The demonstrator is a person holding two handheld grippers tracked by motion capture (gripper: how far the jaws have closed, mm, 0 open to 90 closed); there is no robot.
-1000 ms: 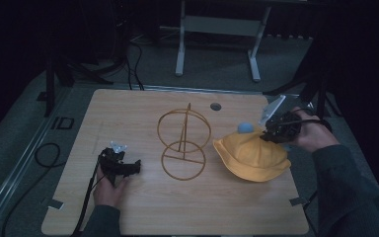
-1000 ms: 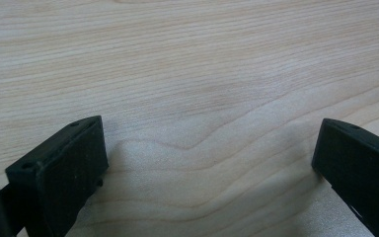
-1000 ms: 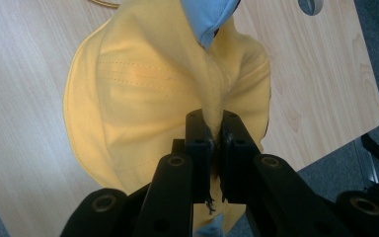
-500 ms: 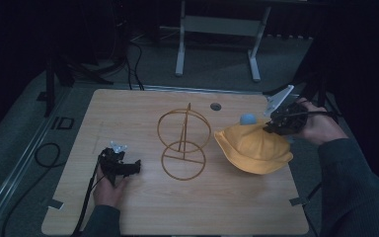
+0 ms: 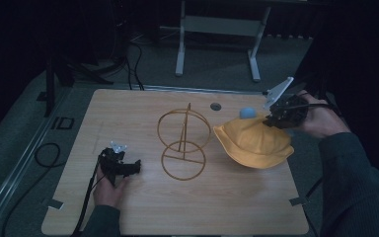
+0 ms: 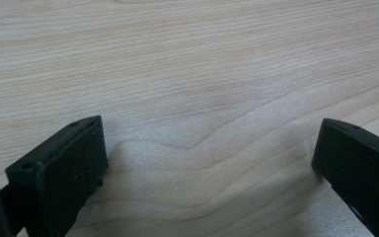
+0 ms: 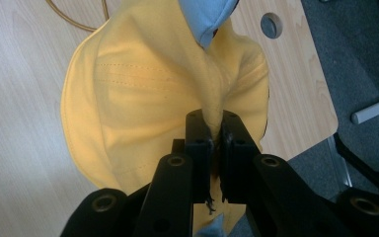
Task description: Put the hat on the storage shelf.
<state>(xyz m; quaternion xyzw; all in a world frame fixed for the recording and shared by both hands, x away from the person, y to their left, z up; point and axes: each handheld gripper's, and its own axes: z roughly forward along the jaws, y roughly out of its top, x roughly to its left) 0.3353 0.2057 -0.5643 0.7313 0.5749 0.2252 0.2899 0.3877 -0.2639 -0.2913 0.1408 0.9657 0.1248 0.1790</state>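
A: so where's the yellow hat [image 5: 254,143]?

B: right side of the counter [image 5: 143,106], just beside the wire ring stand [image 5: 182,143]. We see the right claw [image 7: 216,129] pinching a fold of it, one side pulled up, blue lining [image 7: 208,15] showing

A: and the left claw [image 6: 209,163]?

B: spread wide, low over bare wood near the front left, well apart from the hat

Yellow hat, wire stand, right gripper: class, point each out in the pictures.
yellow hat [image 5: 256,143], high view, on its crown.
wire stand [image 5: 183,160], high view, on its lower ring.
right gripper [image 7: 216,129], right gripper view, between its fingertips.
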